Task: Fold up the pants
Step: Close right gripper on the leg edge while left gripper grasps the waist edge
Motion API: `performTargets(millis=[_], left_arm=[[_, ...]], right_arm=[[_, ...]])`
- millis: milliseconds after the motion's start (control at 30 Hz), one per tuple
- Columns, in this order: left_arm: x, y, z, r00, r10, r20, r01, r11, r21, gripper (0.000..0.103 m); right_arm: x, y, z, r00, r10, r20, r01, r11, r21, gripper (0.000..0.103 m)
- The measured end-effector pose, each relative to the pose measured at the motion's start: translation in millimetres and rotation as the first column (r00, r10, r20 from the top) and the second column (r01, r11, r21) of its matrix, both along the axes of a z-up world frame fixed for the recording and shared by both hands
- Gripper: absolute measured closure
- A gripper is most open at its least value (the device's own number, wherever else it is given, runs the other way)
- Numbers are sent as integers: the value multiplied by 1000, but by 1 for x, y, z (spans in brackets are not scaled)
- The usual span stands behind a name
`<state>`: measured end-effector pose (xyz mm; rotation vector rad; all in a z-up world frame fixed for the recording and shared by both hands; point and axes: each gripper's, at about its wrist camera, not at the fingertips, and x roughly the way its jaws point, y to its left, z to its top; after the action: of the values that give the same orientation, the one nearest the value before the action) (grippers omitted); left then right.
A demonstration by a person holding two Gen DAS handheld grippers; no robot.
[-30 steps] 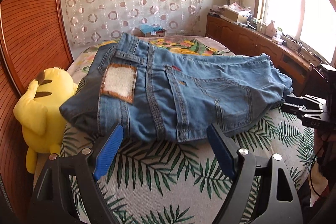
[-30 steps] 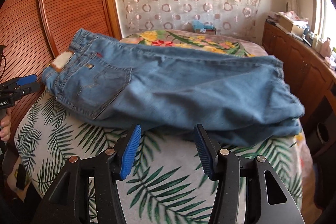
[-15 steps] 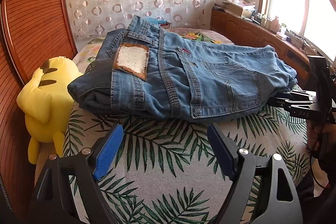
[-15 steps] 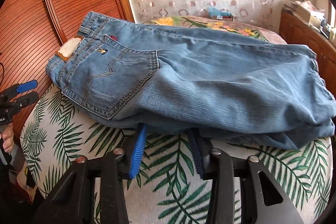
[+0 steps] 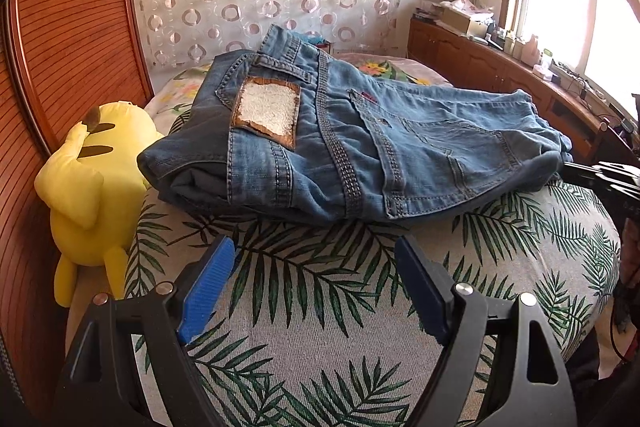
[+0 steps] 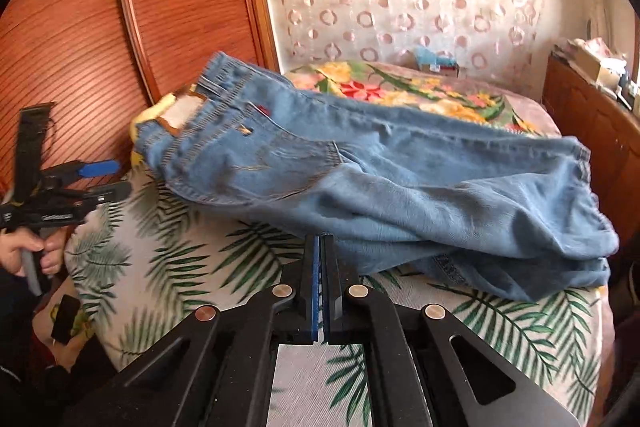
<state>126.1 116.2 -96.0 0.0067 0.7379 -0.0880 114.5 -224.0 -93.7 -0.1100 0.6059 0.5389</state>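
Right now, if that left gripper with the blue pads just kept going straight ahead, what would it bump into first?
Probably the leaf-print cover just short of the folded jeans, since the open left gripper tilts downward. Held shallower, it would meet the jeans' near edge. Depth is hard to judge.

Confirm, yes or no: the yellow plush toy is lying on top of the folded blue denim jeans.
No, the yellow plush toy sits beside the folded blue denim jeans, against the wooden headboard.
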Motion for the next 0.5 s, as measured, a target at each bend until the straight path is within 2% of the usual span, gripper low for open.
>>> performTargets(millis=[100, 200, 400, 433, 467, 500], left_arm=[[0, 4, 1, 1000, 9, 3, -9, 1000, 0, 20], [2, 8, 1, 1000, 21, 2, -21, 1000, -2, 20], [8, 13, -3, 1000, 22, 3, -22, 1000, 0, 20], [9, 15, -3, 1000, 20, 4, -20, 1000, -1, 20], [11, 16, -3, 1000, 18, 4, -18, 1000, -3, 22], [13, 18, -3, 1000, 19, 5, -19, 1000, -5, 28]], right_arm=[[-22, -8, 10, 1000, 14, 20, -14, 1000, 26, 103], [-32, -19, 7, 1000, -1, 11, 1, 1000, 5, 103], [-19, -22, -3, 997, -58, -42, 59, 998, 15, 103], [-17, -21, -5, 997, -66, -49, 67, 998, 13, 101], [-13, -19, -4, 996, -74, -55, 74, 997, 5, 94], [-11, -17, -8, 994, -92, -61, 91, 996, -10, 79]])
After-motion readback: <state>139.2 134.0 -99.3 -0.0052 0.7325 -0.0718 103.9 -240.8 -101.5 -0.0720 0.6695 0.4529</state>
